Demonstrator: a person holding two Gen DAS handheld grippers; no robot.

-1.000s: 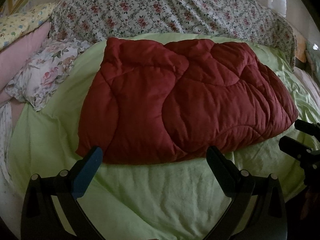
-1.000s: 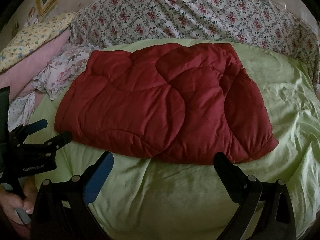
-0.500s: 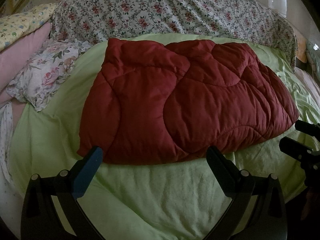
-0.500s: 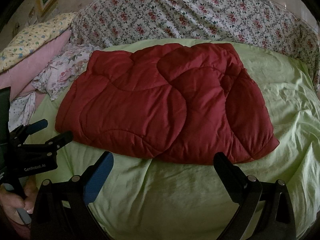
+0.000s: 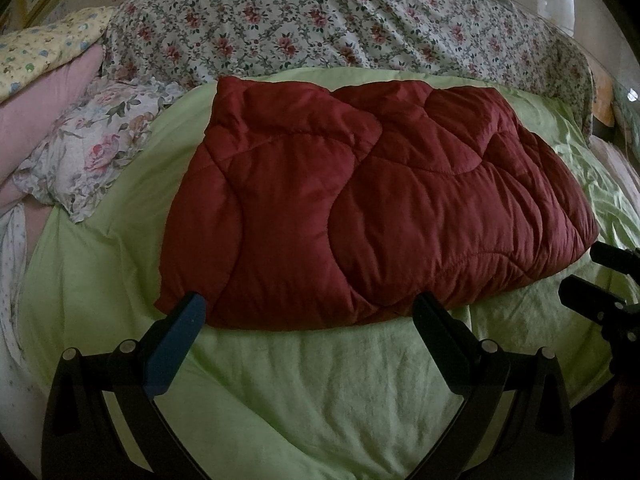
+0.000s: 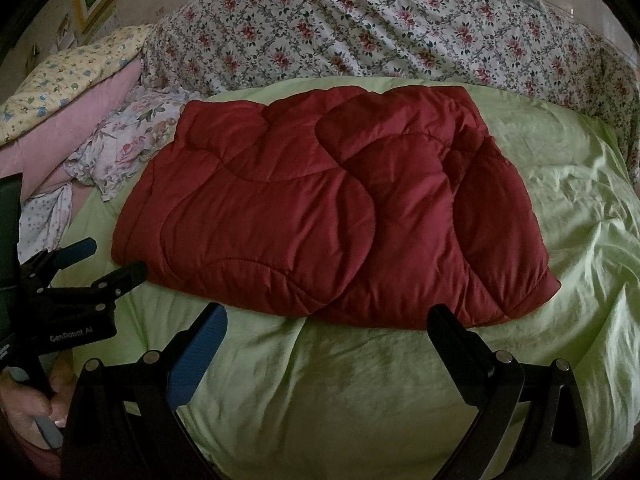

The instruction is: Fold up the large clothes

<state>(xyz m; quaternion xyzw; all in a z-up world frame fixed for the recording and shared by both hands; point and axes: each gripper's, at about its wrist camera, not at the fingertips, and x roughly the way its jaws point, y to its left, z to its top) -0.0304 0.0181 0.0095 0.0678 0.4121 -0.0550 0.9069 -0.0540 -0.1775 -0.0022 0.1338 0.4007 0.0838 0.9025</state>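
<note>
A dark red quilted comforter (image 5: pixel 372 204) (image 6: pixel 332 216) lies folded into a thick rectangle on a light green sheet (image 5: pixel 320 392) (image 6: pixel 360 392). My left gripper (image 5: pixel 310 306) hovers open just short of the comforter's near edge, fingers spread wide with nothing between them. My right gripper (image 6: pixel 328 316) is likewise open and empty at the near edge, further right. The left gripper (image 6: pixel 104 258) also shows at the left of the right wrist view, and the right gripper (image 5: pixel 596 276) at the right edge of the left wrist view.
A floral bedspread (image 5: pixel 320 24) (image 6: pixel 380 28) is heaped behind the comforter. Floral, pink and yellow pillows (image 5: pixel 88 148) (image 6: pixel 80 120) are piled at the left. A person's hand (image 6: pixel 28 408) holds the left gripper's handle. Green sheet spreads to the right.
Both views have shifted only slightly; the comforter sits a touch higher in the left wrist view. The grippers stay open and the comforter has not moved.
</note>
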